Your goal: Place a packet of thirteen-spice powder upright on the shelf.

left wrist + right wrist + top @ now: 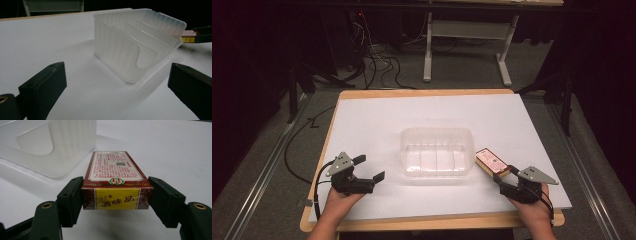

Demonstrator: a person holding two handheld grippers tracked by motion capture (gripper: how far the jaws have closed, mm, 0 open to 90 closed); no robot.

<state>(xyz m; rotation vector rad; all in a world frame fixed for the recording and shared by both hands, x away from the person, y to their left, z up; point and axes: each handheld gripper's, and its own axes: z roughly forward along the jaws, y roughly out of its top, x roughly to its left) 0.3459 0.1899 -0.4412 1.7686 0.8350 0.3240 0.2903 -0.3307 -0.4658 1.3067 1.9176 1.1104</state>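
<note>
- Our right gripper (pixel 116 200) has its jaws pressed against both sides of the red-brown box (pixel 115 181) with the yellow label, clamping its near end; the box looks to lie flat on the white sheet (pixel 377 125).
- Our left gripper (pixel 366 169) stands wide open with nothing between the jaws, resting near the front left of the sheet.
- The box sits just beside the right end of the clear plastic tray (pixel 437 152), apart from it.
- We judge the grasp as made; lifting the box and setting it into the empty tray remains.
</note>
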